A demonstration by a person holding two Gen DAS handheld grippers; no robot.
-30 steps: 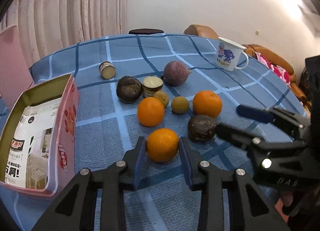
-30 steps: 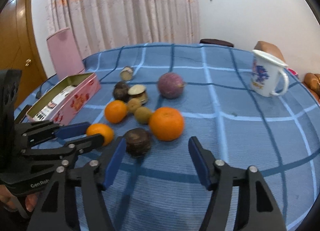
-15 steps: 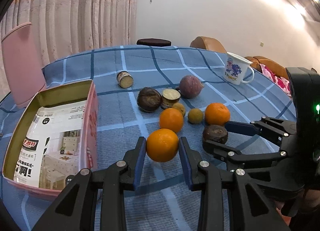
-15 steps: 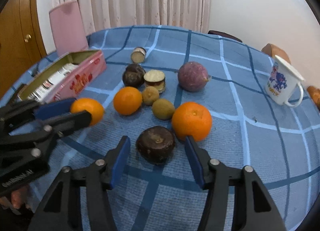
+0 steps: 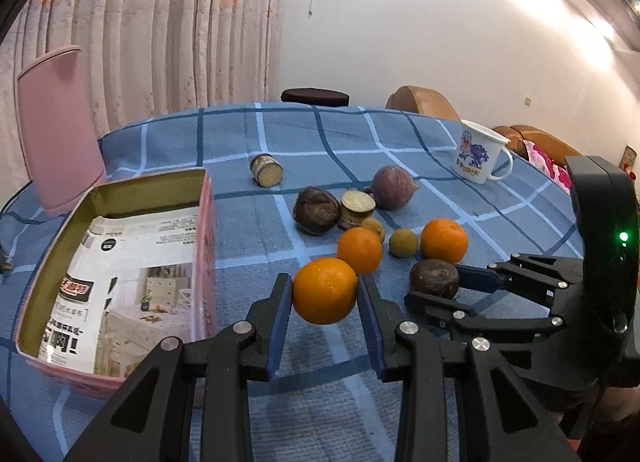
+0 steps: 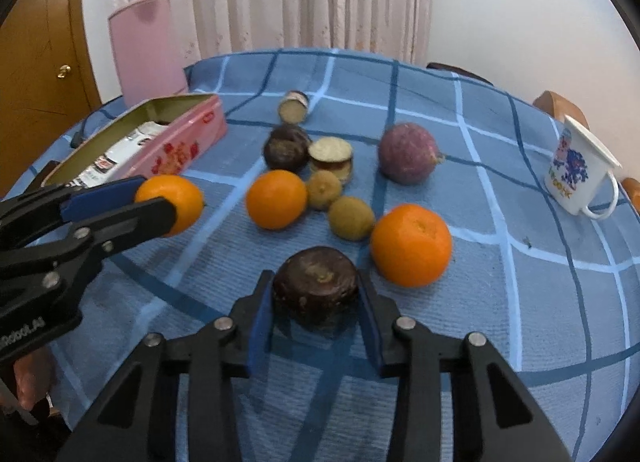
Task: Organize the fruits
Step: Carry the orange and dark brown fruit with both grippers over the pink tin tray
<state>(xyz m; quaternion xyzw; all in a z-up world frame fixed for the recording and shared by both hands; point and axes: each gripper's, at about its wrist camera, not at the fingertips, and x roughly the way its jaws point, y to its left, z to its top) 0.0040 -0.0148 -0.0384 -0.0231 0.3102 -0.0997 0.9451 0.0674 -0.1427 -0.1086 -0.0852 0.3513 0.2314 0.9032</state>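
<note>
My left gripper (image 5: 325,294) is shut on an orange (image 5: 325,289) and holds it just above the blue checked cloth, right of the open pink tin (image 5: 120,250). My right gripper (image 6: 316,302) is shut on a dark brown passion fruit (image 6: 315,286) that sits low on the cloth. Both show in each other's view: the held orange (image 6: 172,201) and the dark fruit (image 5: 434,278). Two more oranges (image 6: 276,198) (image 6: 411,245), two small brown fruits (image 6: 351,217), another dark fruit (image 6: 286,147), a purple fruit (image 6: 407,158) and cut pieces (image 6: 331,153) lie behind.
The pink tin (image 6: 160,141) holds a printed paper and stands at the left. A white mug (image 6: 580,169) stands at the far right. A pink chair back (image 5: 56,129) and curtains are beyond the round table's edge.
My left gripper has lifted the orange and carried it a little towards the tin. My right gripper moved in around the dark passion fruit and closed on it.
</note>
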